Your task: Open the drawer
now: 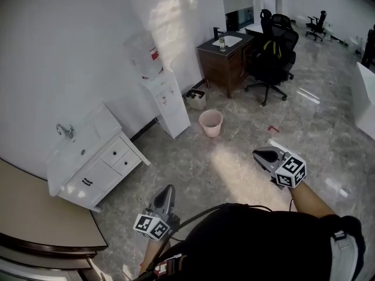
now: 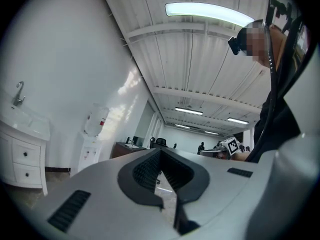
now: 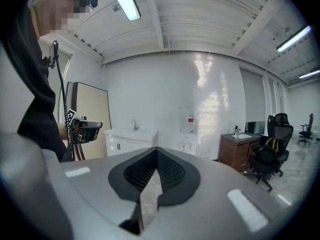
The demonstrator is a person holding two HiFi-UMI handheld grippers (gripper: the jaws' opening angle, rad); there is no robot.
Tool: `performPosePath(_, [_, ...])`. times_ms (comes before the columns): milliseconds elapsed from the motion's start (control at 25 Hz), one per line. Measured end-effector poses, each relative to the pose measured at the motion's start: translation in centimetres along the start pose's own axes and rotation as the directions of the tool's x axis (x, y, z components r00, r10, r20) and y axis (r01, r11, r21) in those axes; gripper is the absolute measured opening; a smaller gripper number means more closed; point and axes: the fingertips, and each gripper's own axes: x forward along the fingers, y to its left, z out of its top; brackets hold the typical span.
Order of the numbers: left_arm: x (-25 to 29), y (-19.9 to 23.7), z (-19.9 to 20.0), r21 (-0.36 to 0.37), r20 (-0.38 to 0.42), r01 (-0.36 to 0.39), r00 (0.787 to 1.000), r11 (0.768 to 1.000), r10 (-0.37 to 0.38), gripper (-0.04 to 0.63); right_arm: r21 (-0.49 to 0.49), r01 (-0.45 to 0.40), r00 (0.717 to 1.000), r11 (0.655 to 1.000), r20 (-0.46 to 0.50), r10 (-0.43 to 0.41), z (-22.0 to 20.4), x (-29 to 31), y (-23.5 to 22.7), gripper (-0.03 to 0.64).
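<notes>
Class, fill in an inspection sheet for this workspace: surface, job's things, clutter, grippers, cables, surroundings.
Surface: glossy grey marble floor.
Job's things: white vanity cabinet by the wall, its drawers shut.
Clutter: pink plastic bucket, white water dispenser.
Grippers: left gripper and right gripper both shut, empty, well short of the cabinet.
Cables: black cable near the left gripper.
Surroundings: brown wooden desk, black office chair, white wall.

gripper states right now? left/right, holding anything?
Left gripper: closed, holding nothing.
Right gripper: closed, holding nothing.
</notes>
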Motion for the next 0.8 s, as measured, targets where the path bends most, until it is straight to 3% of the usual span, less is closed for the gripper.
performPosePath(160, [1.9, 5.5, 2.8, 0.026, 0.004, 0.040, 0.999, 0.999, -0.041, -0.002, 0.004, 0.038, 0.999, 0.999, 0.013, -0.038, 2.6, 5.3, -0.7, -0.003])
performPosePath(320, [2.6, 11.7, 4.6, 0.011, 0.008, 0.046, 0.999, 0.999, -0.046, -0.002, -0.027, 0.021, 1.000, 0.999, 0.013, -0.020, 4.5, 12.1, 0.1, -0.003])
performPosePath(560, [3.5, 18.9, 6.2, 0.017, -0.005, 0.015, 1.000, 1.000, -0.014, -0.002, -0.018, 0.006, 1.000, 1.000, 0.019, -0.006, 5.8, 19.6, -0.8, -0.003])
performPosePath(800, [6.3, 22.4, 6.1, 0.017, -0.016, -0.030, 0.999, 0.999, 0.031, -0.002, -0.001, -0.026, 1.000, 1.000, 0.011, 0.026, 5.7, 24.3, -4.6, -0.003])
